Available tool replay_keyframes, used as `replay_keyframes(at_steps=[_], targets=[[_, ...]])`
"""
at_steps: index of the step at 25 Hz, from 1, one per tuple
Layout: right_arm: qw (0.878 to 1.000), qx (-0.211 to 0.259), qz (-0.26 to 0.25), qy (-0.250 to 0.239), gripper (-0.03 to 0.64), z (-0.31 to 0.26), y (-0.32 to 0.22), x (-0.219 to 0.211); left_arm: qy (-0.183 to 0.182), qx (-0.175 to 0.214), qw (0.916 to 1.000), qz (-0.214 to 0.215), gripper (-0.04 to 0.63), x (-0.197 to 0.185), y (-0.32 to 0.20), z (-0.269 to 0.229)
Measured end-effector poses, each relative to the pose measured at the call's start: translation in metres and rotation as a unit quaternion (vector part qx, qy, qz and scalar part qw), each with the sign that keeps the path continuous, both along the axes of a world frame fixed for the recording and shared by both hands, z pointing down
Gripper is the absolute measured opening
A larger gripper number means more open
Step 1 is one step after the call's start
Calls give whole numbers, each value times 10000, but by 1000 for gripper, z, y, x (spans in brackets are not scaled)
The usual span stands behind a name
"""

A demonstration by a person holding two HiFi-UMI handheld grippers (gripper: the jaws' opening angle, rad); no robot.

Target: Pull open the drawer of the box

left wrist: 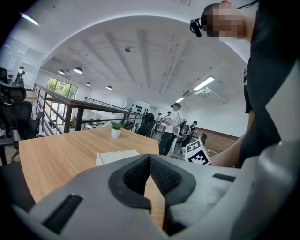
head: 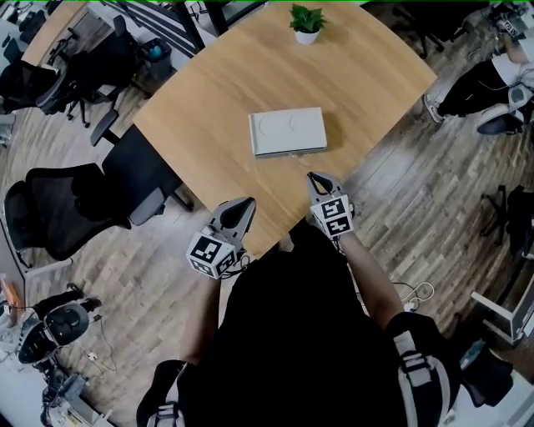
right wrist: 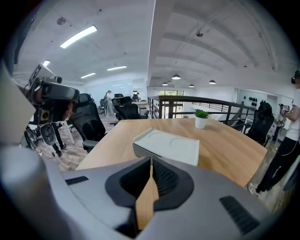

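A flat pale grey box (head: 288, 132) lies in the middle of the round wooden table (head: 209, 92), its drawer side facing me and closed. The box (right wrist: 166, 146) shows just beyond the right gripper's tips, and further off as the box (left wrist: 116, 156) in the left gripper view. My left gripper (head: 249, 203) hovers over the table's near edge, left of the box, jaws shut and empty. My right gripper (head: 314, 178) is near the table edge, a short way in front of the box's right part, also shut with nothing in it.
A small potted plant (head: 306, 22) stands at the table's far side. Black office chairs (head: 62, 204) crowd the floor to the left. A person (head: 488, 83) sits at the far right. Other people stand in the background of the left gripper view.
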State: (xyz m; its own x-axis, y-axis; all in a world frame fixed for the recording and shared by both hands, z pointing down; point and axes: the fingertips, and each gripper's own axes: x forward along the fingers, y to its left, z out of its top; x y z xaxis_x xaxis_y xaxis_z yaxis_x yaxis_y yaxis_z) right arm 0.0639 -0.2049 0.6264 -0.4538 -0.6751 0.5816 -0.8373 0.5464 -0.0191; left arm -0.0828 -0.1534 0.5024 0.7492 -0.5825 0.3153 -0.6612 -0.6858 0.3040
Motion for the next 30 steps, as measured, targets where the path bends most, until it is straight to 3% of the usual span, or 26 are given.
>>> replay_keyframes(at_steps=[9,20,26,30], targets=[[9979,-67,-307,570,28,31,-21,-7,-46,-62,9994,-336,23,-5,-6,4],[9986,-503,133,138,32,76,-47,-17,-163,-197,9976,-636,23,-7,3,10],[9957,-887,247,-10,98,90,-55,-26,-250,-238,9964,-772,23,-5,8,11],[9929,-1108,409,-136,101,101,-62,-27,-317,-235,9956,-850,23,-6,9,11]])
